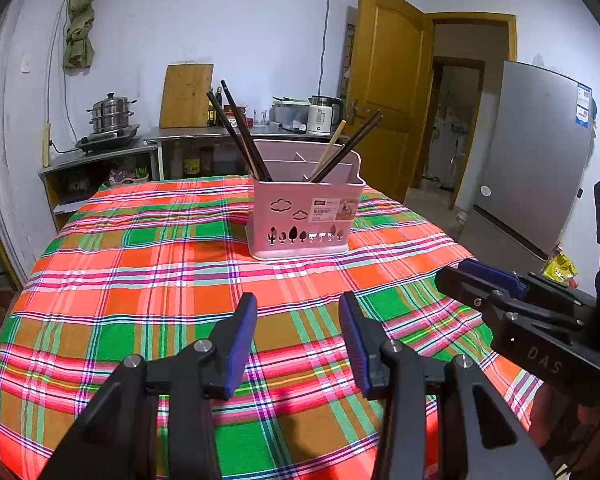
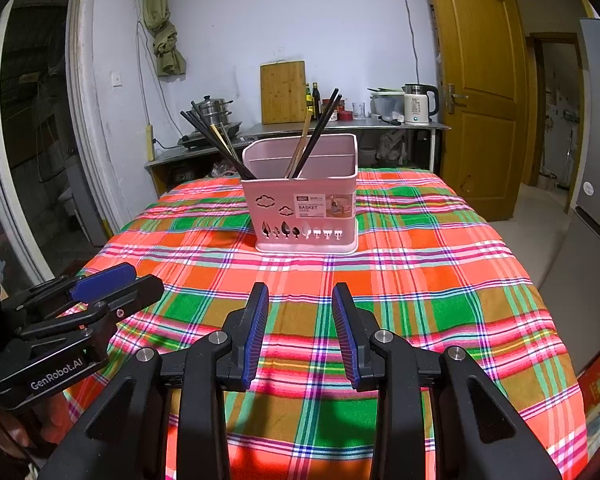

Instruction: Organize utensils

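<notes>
A pink plastic utensil basket (image 1: 300, 216) stands upright on the plaid tablecloth, also in the right wrist view (image 2: 304, 208). Dark chopsticks (image 1: 244, 132) lean left in its left compartment and dark chopsticks with a light wooden one (image 1: 346, 148) lean right in another. They also show in the right wrist view (image 2: 216, 144) (image 2: 316, 132). My left gripper (image 1: 298, 316) is open and empty above the cloth, well short of the basket. My right gripper (image 2: 300, 308) is open and empty too. Each gripper shows in the other's view, the right (image 1: 480, 280) and the left (image 2: 112, 284).
The table with the plaid cloth (image 2: 420, 280) fills the foreground. Behind it a steel counter (image 2: 340, 128) carries a steamer pot (image 2: 214, 110), cutting board, bottles and a kettle (image 2: 418, 108). A wooden door (image 2: 480, 80) and a fridge (image 1: 540, 152) stand on the right.
</notes>
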Tool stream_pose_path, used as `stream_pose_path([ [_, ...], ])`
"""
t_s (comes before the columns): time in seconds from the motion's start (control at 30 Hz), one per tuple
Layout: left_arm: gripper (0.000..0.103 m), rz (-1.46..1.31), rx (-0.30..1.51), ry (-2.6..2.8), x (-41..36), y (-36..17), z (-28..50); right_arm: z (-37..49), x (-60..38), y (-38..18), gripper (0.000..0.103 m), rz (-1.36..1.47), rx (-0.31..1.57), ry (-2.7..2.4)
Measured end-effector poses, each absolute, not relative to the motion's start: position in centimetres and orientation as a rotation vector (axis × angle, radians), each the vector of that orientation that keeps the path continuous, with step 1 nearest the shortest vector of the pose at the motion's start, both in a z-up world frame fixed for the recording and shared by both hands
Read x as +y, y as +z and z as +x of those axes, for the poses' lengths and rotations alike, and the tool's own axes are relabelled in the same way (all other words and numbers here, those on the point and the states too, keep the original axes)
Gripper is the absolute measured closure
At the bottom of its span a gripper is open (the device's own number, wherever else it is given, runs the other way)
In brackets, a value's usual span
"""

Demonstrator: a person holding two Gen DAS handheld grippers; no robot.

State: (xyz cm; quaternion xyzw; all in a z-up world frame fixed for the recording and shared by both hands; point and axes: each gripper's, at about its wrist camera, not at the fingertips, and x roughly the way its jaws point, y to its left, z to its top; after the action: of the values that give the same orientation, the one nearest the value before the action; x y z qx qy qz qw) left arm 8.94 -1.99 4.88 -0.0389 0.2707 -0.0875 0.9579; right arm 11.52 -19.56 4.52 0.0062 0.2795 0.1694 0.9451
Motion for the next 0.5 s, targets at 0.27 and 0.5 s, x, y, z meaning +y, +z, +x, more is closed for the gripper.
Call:
stream_pose_path([
  [0.27,0.059,-0.064,0.542,-0.162,-2.05,4.87,8.81,11.45,-19.47,4.41,0.069,0.011,0.572,0.344],
  [0.5,0.059,-0.061,0.536,-0.160,-2.08,4.89,8.64,11.41,-19.50,4.36,0.069,0.010,0.572,0.343],
])
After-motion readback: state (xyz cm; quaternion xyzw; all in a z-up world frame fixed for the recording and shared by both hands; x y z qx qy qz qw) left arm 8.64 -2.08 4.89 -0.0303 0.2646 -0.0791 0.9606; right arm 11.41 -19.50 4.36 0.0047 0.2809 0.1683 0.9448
